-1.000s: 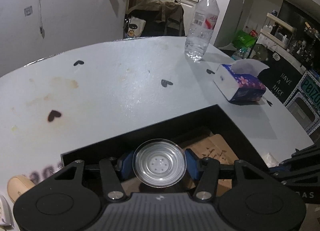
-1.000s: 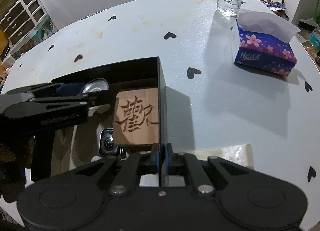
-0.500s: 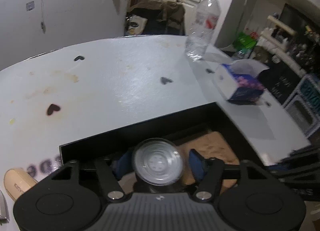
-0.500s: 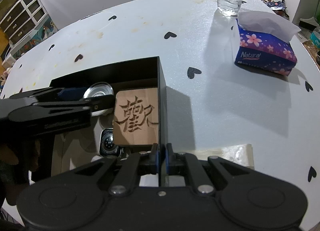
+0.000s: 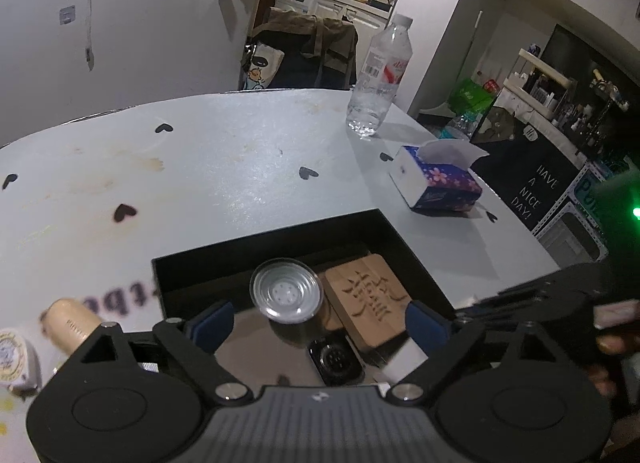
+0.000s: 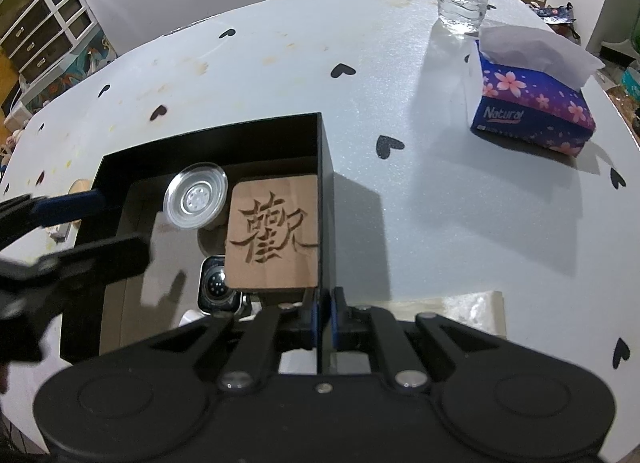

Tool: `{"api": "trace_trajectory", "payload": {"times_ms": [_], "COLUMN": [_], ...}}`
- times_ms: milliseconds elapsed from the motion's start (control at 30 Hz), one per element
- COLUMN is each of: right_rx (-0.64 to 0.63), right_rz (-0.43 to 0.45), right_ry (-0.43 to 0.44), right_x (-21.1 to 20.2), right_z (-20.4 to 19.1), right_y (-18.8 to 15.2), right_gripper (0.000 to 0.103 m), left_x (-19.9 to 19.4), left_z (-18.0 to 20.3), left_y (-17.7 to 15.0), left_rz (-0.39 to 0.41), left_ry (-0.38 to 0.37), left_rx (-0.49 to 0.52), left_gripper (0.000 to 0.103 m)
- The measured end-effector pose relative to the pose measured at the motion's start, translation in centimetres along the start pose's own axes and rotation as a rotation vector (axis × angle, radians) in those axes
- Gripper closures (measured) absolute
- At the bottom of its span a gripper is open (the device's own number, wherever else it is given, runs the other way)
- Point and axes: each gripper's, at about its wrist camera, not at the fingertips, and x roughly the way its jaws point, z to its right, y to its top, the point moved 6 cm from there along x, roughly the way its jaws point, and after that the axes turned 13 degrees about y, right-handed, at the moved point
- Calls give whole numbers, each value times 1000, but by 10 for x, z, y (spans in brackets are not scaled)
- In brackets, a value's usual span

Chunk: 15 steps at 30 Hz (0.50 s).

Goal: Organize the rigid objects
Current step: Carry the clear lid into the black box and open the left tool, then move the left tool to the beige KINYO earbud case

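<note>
1. A black box [image 6: 326, 167] sits at centre frame on a white bench [image 6: 420, 223] dotted with black hearts, seen from both wrist cameras.
2. The left gripper [image 5: 318, 323] hovers above the box, its blue-padded jaws spread wide and holding nothing.
3. A clear round dish [image 5: 286, 295] rests inside the box, at the wooden block's left edge; in the right wrist view it shows at [image 6: 195, 195].
4. The carved wooden block [image 6: 274, 233] lies against the box's right wall, a smartwatch [image 6: 216, 287] partly tucked beneath its lower left corner.
5. The right gripper [image 6: 325, 305], at lower centre, has its jaws pinching the box's right wall.
6. A water bottle [image 5: 380, 81] stands at upper right, a floral tissue box [image 6: 532, 107] just below it.
</note>
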Motion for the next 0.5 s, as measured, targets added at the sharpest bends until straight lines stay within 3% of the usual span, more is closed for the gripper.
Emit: {"api": "trace_trajectory", "payload": {"times_ms": [500], "right_rx": [-13], "right_rz": [-2], "right_ry": [-8], "right_x": [1], "right_z": [-1], "right_y": [0], "right_gripper": [97], "left_x": [-49], "left_z": [-12], "left_y": [-22], "left_rz": [54], "left_ry": [67], "left_rx": [-12], "left_gripper": [0]}}
